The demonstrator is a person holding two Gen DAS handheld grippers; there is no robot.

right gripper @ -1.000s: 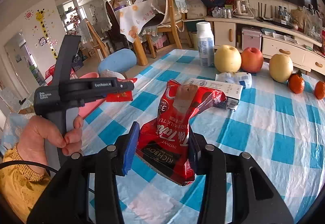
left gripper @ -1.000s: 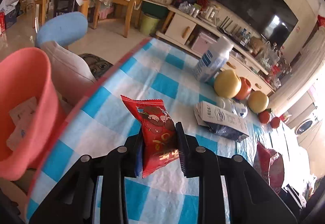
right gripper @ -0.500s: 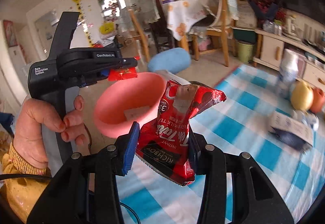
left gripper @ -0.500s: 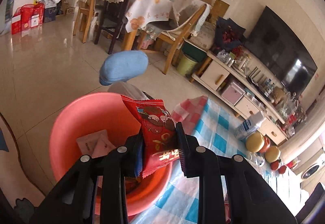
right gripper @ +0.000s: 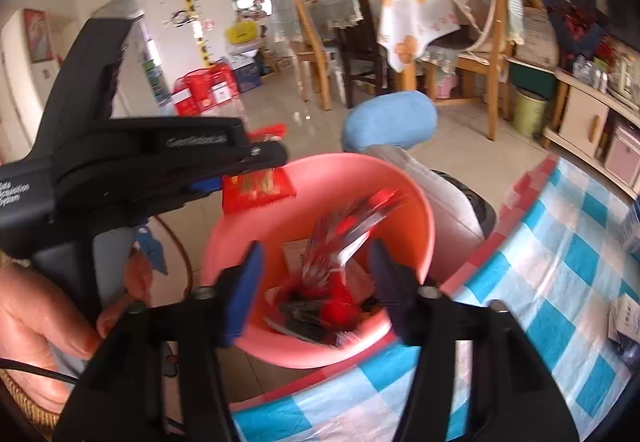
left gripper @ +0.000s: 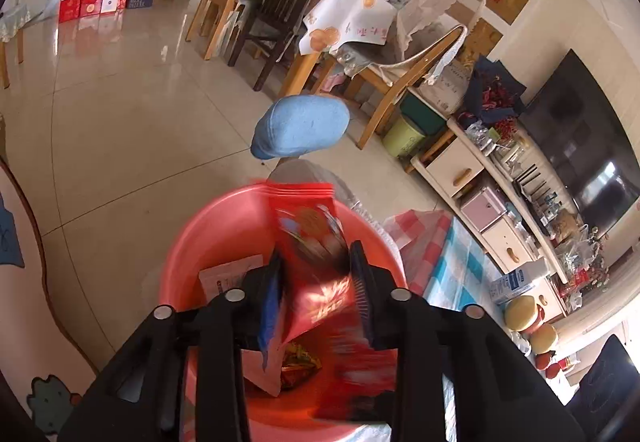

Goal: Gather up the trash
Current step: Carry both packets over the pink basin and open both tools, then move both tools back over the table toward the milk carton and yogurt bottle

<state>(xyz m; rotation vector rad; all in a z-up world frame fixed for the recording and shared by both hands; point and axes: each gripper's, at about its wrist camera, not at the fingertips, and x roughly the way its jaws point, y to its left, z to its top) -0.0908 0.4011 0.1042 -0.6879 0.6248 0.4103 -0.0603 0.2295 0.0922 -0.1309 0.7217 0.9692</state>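
A pink basin stands on the floor beside the table, with paper and a crumpled wrapper inside. My left gripper hangs over it with its jaws opening. The red snack wrapper is a blur slipping down between them. In the right wrist view the left gripper sits over the basin's far rim, the snack wrapper just under its tips. My right gripper is over the basin, jaws opening wide. The red milk tea packet falls blurred between them, touching neither pad.
The table's blue-checked cloth borders the basin on the right. A blue cushioned stool stands just behind it. A hand holds the left gripper's handle. Wooden chairs and a low TV cabinet lie beyond, across tiled floor.
Both grippers swung from above the table to over the pink basin. Both sets of jaws, shut on their packets before, have parted, and the packets are dropping.
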